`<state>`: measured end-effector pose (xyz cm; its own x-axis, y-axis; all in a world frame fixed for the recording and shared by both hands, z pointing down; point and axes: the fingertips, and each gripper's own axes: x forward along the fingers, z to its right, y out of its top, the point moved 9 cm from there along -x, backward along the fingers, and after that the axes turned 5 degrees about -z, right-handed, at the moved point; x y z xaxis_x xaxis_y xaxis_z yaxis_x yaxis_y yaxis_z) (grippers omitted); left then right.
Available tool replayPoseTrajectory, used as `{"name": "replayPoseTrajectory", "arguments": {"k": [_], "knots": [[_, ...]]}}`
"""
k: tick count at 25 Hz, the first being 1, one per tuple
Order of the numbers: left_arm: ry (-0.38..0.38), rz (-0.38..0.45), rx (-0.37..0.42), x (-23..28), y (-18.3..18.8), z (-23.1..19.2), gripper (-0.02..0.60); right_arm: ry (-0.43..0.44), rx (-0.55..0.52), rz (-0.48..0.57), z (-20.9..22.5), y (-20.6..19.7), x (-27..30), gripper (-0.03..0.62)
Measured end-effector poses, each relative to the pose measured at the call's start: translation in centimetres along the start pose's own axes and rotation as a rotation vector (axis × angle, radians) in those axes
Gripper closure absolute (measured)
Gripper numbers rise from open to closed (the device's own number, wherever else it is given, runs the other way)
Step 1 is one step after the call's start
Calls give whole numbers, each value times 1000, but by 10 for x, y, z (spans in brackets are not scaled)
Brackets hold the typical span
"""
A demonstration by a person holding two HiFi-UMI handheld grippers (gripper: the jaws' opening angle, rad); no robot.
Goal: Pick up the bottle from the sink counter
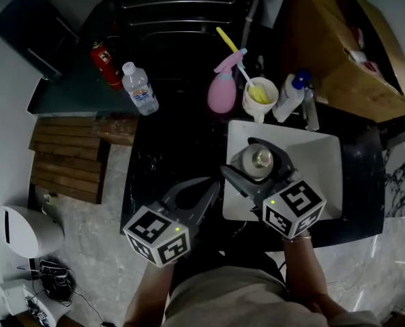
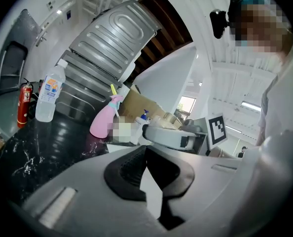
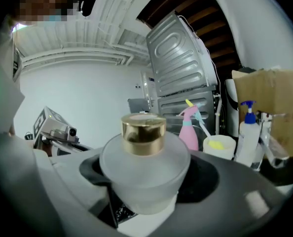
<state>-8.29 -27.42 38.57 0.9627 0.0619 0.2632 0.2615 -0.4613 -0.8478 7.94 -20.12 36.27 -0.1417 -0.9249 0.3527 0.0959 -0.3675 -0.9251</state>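
A round frosted-glass bottle (image 1: 260,159) with a gold cap (image 3: 143,127) sits between the jaws of my right gripper (image 1: 251,157), which is shut on its body (image 3: 144,169). In the head view the bottle is over the white sink basin (image 1: 318,162). My left gripper (image 1: 213,184) hovers over the black counter (image 1: 175,142) just left of the basin, jaws shut with nothing in them. From the left gripper view its dark pads (image 2: 136,169) meet at the tips.
At the back of the counter stand a clear plastic water bottle (image 1: 140,88), a red extinguisher (image 1: 106,65), a pink spray bottle (image 1: 223,90), a white cup with a yellow brush (image 1: 260,97) and a white pump bottle (image 1: 289,97). A cardboard box (image 1: 346,46) lies far right.
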Motion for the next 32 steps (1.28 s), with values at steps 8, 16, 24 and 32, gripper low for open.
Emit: {"name": "replayPoseTrajectory", "arguments": {"k": [8,16,24,32], "knots": [[1,90,86,0,27,33,575,5,-80,101,-5,34,-42,249],[19,138,153,2,48,49,575,18,-143,155,-10,56,-74,250],[16,188,187,10,60,64,575,8,-146,210,-9,63,-97,252],[-9,188,181,19,59,77,575,26,-92,244,-6,60,-108,252]]}}
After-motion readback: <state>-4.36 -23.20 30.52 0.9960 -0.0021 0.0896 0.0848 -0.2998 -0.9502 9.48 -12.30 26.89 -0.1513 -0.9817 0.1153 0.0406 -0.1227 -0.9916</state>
